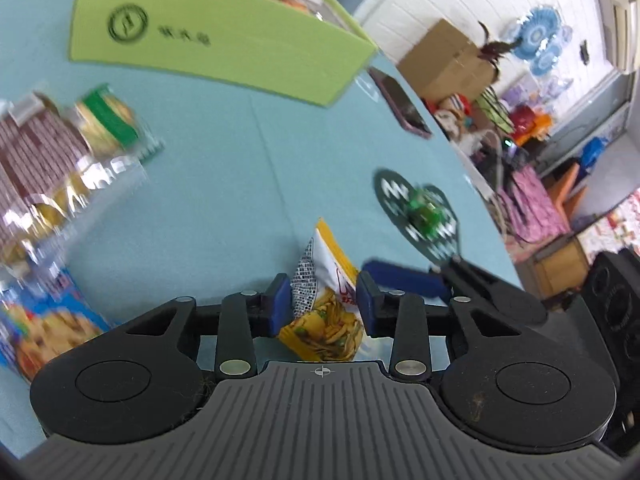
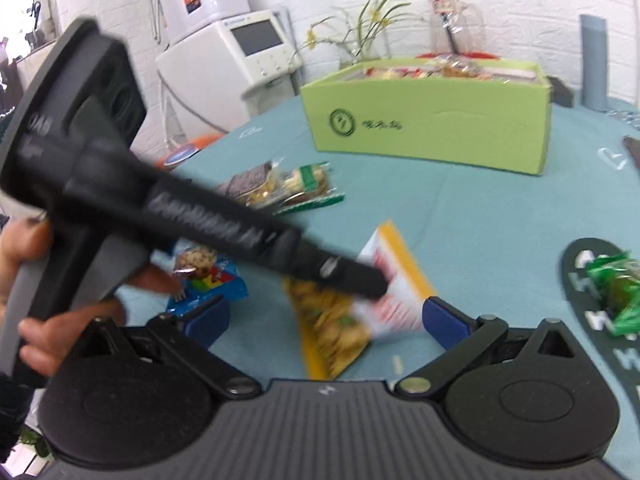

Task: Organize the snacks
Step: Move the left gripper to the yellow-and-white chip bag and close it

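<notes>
Left tongs (image 1: 323, 302): closed on the yellow chip packet (image 1: 326, 312), blue pads pressed against both sides of it. From the right wrist view the same packet (image 2: 352, 312) is seen gripped near its middle by the left tongs, tilted, and held in front of the green box; whether its lower corner touches the teal tabletop (image 2: 460, 220) cannot be told.

Right tongs (image 2: 326, 318): spread wide, nothing between the pads, positioned on the near side of the packet, away from the green box.

Green box (image 2: 432, 120): stands open on the tabletop, wrapped snacks visible inside above its rim.

Between the box and the left tongs' handle lie two clear-wrapped biscuit packs (image 2: 280, 186), side by side and touching. Further from the box, partly hidden under the handle, lies a blue snack bag (image 2: 210, 280).

To the right of the box, nearer the tongs, a dark heart-shaped mat (image 2: 592, 304) carries a green-wrapped sweet (image 2: 618, 288). A dark phone (image 1: 400, 104) lies beside the box's right end
</notes>
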Available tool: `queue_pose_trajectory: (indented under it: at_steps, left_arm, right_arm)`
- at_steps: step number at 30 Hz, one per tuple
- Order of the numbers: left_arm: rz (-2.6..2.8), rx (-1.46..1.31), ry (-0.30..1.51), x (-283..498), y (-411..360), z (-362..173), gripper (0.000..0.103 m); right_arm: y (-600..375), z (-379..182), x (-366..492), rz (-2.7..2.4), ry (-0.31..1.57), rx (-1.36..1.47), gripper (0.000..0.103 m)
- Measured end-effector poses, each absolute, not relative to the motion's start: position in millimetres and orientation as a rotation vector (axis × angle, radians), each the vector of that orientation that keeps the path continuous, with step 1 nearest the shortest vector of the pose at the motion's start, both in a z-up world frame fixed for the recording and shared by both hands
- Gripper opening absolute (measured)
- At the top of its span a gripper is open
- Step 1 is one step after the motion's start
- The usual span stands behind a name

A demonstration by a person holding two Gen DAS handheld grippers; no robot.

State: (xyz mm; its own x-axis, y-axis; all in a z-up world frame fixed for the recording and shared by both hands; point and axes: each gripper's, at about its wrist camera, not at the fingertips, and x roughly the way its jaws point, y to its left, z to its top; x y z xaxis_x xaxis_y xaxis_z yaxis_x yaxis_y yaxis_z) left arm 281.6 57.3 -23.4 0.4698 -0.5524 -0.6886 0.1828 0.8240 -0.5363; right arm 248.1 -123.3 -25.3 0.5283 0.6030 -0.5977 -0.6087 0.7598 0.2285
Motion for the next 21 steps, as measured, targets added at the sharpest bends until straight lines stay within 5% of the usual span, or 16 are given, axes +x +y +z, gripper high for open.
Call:
queue_pose_trajectory:
  at_steps: [6, 16, 21]
  left_arm:
    - [-0.365, -0.319, 0.904, 272, 58, -14, 0.038]
    - [-0.505, -0.406, 0.944, 272, 65, -17, 0.021]
    - [-0.558, -0.408, 0.936, 263, 73, -15, 0.02]
  right_arm:
    - [-139, -25, 208, 0.633, 0.659, 0.037, 0.102]
    - [-114, -30, 207, 0.683, 0.688, 0.017, 0.102]
    - [-111, -18, 211, 0.721, 0.642, -0.048, 0.102]
